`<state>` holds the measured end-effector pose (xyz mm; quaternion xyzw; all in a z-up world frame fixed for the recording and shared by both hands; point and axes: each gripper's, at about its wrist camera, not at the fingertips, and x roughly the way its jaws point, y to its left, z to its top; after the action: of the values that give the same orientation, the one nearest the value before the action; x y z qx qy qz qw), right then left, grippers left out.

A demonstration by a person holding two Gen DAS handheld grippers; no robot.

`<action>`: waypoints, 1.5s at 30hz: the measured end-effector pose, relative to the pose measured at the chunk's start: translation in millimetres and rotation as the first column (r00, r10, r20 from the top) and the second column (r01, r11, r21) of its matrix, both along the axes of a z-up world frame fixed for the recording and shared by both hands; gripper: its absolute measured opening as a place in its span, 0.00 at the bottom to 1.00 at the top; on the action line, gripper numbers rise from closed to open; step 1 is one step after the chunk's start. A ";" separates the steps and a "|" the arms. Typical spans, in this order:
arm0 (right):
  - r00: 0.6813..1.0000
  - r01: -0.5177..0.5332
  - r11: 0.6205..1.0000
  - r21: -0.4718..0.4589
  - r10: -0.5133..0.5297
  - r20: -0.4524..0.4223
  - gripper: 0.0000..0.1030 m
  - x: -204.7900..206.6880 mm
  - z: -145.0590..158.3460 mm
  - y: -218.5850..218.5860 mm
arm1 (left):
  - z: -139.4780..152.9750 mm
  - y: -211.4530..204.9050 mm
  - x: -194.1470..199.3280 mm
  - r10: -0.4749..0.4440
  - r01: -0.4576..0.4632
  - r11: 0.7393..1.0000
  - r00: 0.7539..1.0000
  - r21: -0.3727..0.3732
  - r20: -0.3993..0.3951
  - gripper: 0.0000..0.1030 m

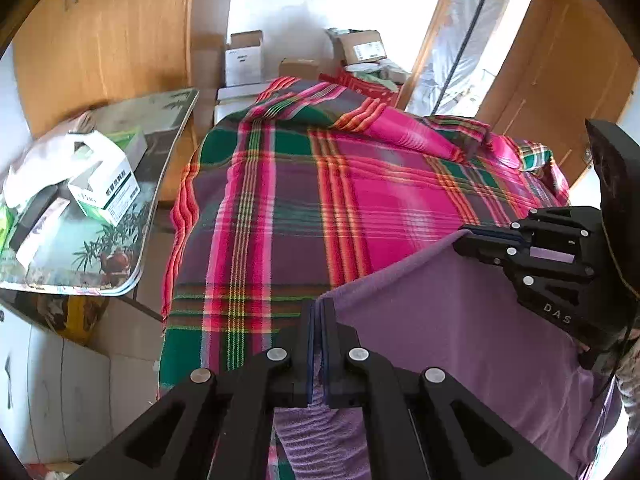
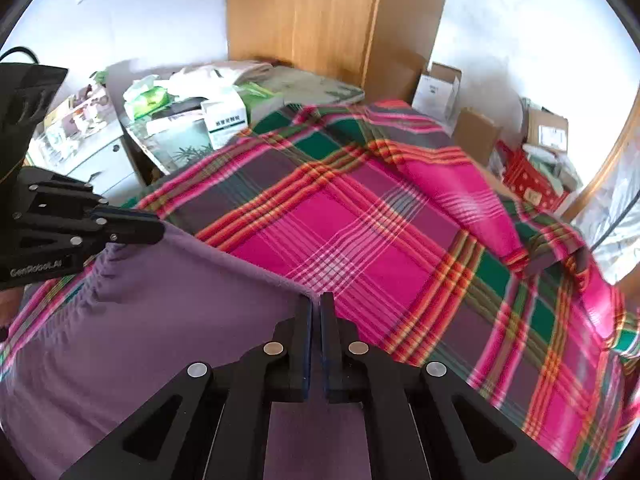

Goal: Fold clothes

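Observation:
A purple garment [image 1: 460, 320] [image 2: 140, 320] is stretched above the plaid bed cover [image 1: 300, 200] [image 2: 380, 232], its top edge taut between the two grippers. My left gripper [image 1: 319, 304] is shut on one upper corner of the garment; the same gripper shows at the left edge of the right wrist view [image 2: 158, 228]. My right gripper [image 2: 316, 300] is shut on the other upper corner, and it appears at the right in the left wrist view [image 1: 460, 240]. The cloth hangs down below both, hiding the near part of the bed.
A glass-topped side table [image 1: 160, 168] [image 2: 172, 148] left of the bed carries medicine boxes [image 1: 108, 192] and bags. Cardboard boxes [image 1: 244, 56] [image 2: 436, 88] stand past the bed's far end. A wooden wardrobe [image 2: 320, 20] and a door [image 1: 560, 80] flank the room.

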<state>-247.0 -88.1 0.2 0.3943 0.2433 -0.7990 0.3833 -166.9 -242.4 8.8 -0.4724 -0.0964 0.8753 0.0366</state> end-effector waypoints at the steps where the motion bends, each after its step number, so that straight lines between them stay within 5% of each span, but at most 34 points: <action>1: 1.000 0.005 1.000 0.002 -0.005 0.002 0.04 -1.8 -2.5 -1.9 | -1.4 -0.8 -0.2 0.009 -0.009 1.000 1.000 0.003 0.003 0.03; 8: 0.999 0.026 1.000 -0.008 -0.026 0.022 0.08 -6.4 -8.8 -2.7 | -7.9 0.6 -7.0 0.029 -0.029 1.000 0.999 0.001 0.022 0.03; 14: 0.997 0.079 0.997 -0.025 -0.079 -0.012 0.22 6.1 18.0 19.0 | 3.5 -2.8 5.0 0.062 -0.063 0.997 0.998 0.051 0.027 0.06; 27: 0.962 0.268 0.944 -0.191 -0.274 -0.008 0.27 90.3 89.4 174.3 | 51.2 35.0 84.6 -0.016 0.022 0.992 0.999 0.128 -0.048 0.24; 34: 0.905 0.417 0.876 -0.242 -0.426 0.015 0.33 152.2 89.7 278.2 | 50.0 94.3 126.2 -0.148 0.152 0.971 0.988 0.186 -0.037 0.25; 45: 0.721 0.685 0.651 -0.327 -0.671 0.173 0.42 229.5 35.8 413.3 | 18.6 184.3 171.1 -0.313 0.297 0.914 0.949 0.276 0.017 0.28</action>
<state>-17.5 325.1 35.9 0.3917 -0.0827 -0.9074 0.1282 4.2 -58.1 27.4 -0.4985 -0.1409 0.8228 0.2337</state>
